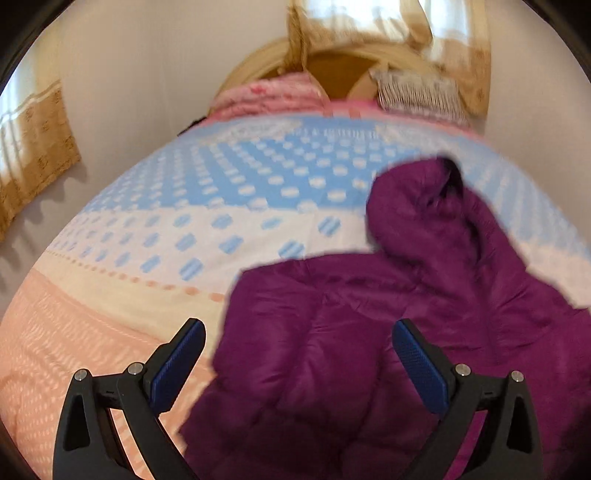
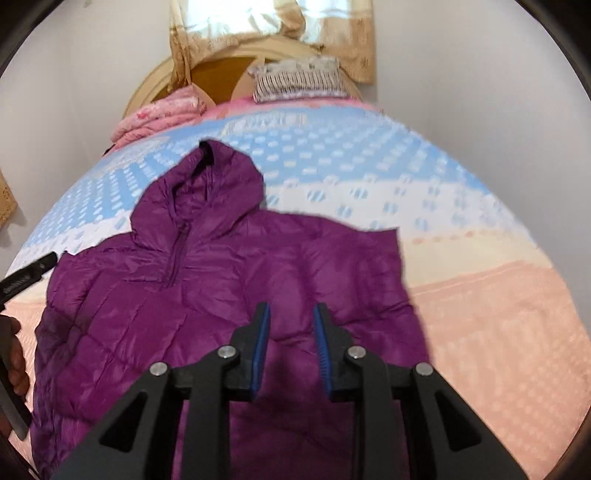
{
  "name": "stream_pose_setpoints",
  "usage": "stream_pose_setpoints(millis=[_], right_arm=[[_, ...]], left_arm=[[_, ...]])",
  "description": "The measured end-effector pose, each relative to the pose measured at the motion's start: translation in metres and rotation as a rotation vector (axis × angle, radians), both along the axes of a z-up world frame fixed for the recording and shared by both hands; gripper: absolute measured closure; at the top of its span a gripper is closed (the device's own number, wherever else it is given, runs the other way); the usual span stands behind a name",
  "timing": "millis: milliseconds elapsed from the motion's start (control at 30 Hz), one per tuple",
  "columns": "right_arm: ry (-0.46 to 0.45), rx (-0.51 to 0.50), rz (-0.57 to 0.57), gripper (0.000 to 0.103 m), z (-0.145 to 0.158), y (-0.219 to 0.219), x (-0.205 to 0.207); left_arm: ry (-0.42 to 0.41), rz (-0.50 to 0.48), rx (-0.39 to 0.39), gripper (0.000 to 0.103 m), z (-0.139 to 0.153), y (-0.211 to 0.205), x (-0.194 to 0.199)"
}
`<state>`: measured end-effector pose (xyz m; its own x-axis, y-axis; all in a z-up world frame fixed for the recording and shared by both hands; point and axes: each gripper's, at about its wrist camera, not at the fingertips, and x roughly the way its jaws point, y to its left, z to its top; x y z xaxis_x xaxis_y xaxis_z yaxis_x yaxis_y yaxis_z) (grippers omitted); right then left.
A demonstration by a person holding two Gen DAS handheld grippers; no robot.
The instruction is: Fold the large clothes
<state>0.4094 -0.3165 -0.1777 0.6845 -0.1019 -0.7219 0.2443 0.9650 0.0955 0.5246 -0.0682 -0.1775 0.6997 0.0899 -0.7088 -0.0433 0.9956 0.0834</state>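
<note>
On bedspread (image 2: 498,295), purple hooded jacket (image 2: 221,295) lies flat.

Purple quilted jacket (image 2: 229,295); bedspread (image 2: 369,177) banded blue, white and peach with dots; pink blanket (image 2: 159,118) at 11 o'clock; striped pillow (image 2: 299,83) at 12 o'clock.

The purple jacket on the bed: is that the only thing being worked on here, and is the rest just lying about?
Part of the job:
- purple hooded puffer jacket, spread on the bedspread
- left gripper, open
- right gripper, jaws narrowly apart, holding nothing

Just lying about:
- pink folded blanket
- striped pillow
- curtain
</note>
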Motion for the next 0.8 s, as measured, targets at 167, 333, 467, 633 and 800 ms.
stream_pose_setpoints(millis=[167, 333, 467, 633, 800], right_arm=[[0.045, 0.024, -0.036, 0.076, -0.042, -0.016, 0.010], [0.038, 0.004, -0.035, 0.075, -0.049, -0.015, 0.007], [0.040, -0.022, -0.035, 0.075, -0.051, -0.012, 0.007], [0.038, -0.021, -0.035, 0.075, -0.053, -0.014, 0.010], [0.037, -0.026, -0.035, 0.075, -0.054, -0.014, 0.010]], left_arm=[[0.088, 0.037, 0.000, 0.001, -0.047, 0.011, 0.015], [0.092, 0.041, -0.031, 0.001, -0.049, 0.017, 0.014], [0.096, 0.042, -0.048, 0.001, -0.049, 0.020, 0.013], [0.091, 0.044, -0.043, 0.001, -0.053, 0.017, 0.013], [0.091, 0.044, -0.043, 0.001, -0.053, 0.017, 0.014]])
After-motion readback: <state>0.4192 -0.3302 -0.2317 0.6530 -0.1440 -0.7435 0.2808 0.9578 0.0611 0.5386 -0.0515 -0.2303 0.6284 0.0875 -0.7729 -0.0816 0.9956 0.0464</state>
